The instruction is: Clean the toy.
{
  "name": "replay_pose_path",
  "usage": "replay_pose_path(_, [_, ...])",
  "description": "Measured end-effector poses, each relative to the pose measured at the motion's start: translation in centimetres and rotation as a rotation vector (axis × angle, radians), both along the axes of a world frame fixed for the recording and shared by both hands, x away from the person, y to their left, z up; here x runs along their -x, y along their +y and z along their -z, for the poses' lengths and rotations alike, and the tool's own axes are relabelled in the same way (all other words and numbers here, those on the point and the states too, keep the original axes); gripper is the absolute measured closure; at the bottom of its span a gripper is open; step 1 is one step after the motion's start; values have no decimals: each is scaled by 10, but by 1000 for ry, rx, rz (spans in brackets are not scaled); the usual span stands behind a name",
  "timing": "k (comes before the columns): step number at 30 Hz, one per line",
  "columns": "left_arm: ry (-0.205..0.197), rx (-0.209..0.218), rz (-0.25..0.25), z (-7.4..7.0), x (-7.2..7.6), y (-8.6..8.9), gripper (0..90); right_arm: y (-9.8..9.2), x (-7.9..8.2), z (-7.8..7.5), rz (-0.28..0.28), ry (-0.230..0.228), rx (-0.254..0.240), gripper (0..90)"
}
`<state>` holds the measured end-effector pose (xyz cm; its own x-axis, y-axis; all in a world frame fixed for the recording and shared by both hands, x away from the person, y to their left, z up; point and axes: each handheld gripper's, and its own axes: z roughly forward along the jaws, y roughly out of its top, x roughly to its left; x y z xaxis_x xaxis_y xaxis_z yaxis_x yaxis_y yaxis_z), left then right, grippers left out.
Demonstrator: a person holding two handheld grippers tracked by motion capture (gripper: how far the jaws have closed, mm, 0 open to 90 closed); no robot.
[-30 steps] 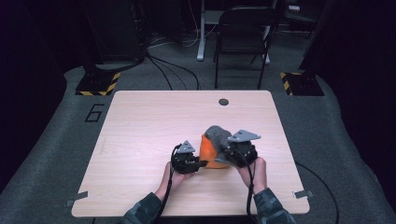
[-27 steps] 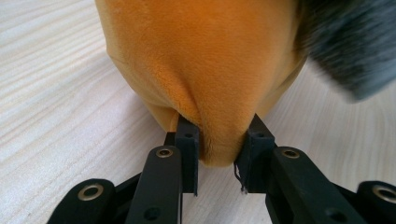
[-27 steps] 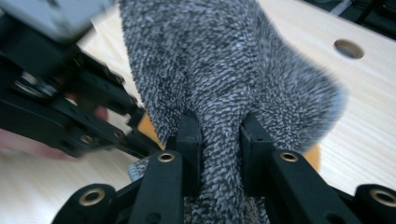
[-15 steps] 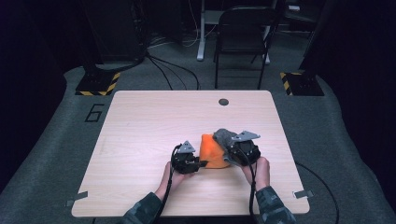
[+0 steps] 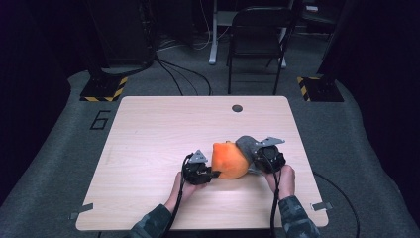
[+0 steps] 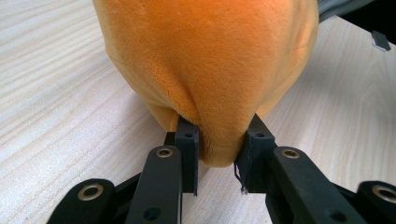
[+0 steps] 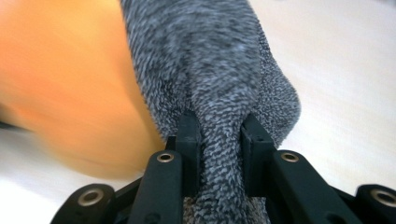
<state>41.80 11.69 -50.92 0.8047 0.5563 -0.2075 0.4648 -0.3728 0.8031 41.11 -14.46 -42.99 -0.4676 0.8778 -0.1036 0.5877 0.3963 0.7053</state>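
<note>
Plush orange cloth (image 5: 229, 159), fuzzy, bunched mid-table near front edge. Left gripper (image 6: 219, 154) pinches its fold. Right gripper (image 7: 218, 140) clamped on knitted grey sock (image 7: 219, 70) touching it.

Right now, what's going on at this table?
A person at a wooden table holds a gripper in each hand. The left gripper is shut on a fold of an orange plush item. The right gripper is shut on a grey knit fabric that lies against the orange plush's right side. Both pieces sit near the table's front right. What the fabrics are exactly, I cannot tell.
</note>
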Motion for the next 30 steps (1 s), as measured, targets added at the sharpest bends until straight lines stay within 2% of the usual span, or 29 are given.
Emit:
replay_pose_path(3, [-1, -10, 3, 0, 1, 0, 729, 25, 18, -19, -100, -84, -24, 732])
replay_pose_path(4, [-7, -9, 0, 0, 1, 0, 729, 37, 24, -23, -155, -96, -18, 731])
replay_pose_path(5, [-9, -14, 7, 0, 1, 0, 729, 43, 26, -23, -184, -106, -12, 731])
replay_pose_path(6, [-4, -2, -5, 0, 1, -1, 729, 51, 30, -22, -206, -105, 14, 730])
replay_pose_path(8, [-2, -6, -1, 1, 1, 0, 729, 61, 32, -16, -226, -99, 74, 731])
replay_pose_path(10, [-6, -5, -1, 1, 1, 0, 729, 57, 27, -9, -206, -89, 70, 733])
replay_pose_path(14, [-11, -5, 3, 0, 1, -1, 729, 39, 18, -6, -156, -80, 43, 732])
replay_pose_path(20, [-4, 5, 2, 0, 1, 0, 728, 15, 6, 6, -67, -26, 26, 733])
replay_pose_path(23, [-5, 6, 2, 1, 1, 0, 728, 7, 0, 13, -37, -2, 34, 734])
replay_pose_path(27, [-6, 6, 0, 1, 1, 0, 729, -3, -7, 26, 14, 54, 51, 734])
replay_pose_path(30, [-6, 7, 0, 0, 1, -1, 729, -9, -13, 37, 30, 81, 69, 734])
